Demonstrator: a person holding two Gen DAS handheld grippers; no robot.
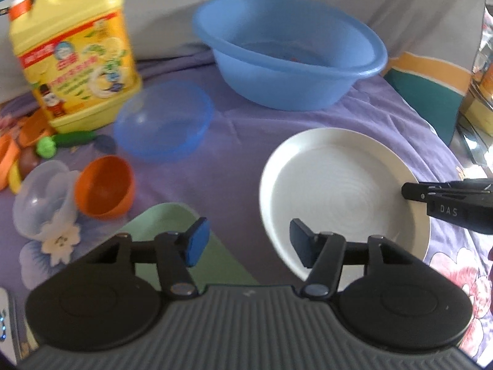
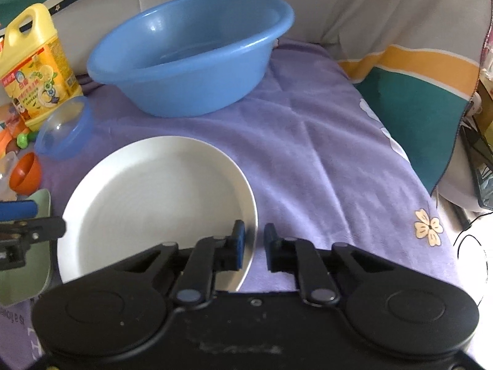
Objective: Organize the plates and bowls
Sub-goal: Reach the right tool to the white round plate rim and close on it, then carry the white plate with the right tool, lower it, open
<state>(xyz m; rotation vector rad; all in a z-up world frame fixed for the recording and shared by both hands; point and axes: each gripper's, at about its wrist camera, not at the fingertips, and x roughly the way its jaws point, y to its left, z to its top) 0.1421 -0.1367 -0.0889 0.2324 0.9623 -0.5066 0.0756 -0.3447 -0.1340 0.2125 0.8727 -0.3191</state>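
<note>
A white plate (image 1: 336,191) (image 2: 154,203) lies on the purple cloth. My right gripper (image 2: 254,246) straddles its near right rim, one finger inside the plate and one outside, with a small gap to the rim. It shows from the side in the left wrist view (image 1: 409,191). My left gripper (image 1: 245,243) is open and empty, hovering left of the plate, over the edge of a pale green plate (image 1: 172,225) (image 2: 27,265). A clear blue bowl (image 1: 163,120) (image 2: 66,129), an orange bowl (image 1: 106,186) (image 2: 26,177) and a clear bowl (image 1: 37,197) sit to the left.
A large blue basin (image 1: 289,49) (image 2: 191,52) stands at the back. A yellow detergent jug (image 1: 74,49) (image 2: 37,64) stands at the back left, with toy vegetables (image 1: 46,146) beside it. A sofa cushion and striped blanket (image 2: 409,77) border the cloth.
</note>
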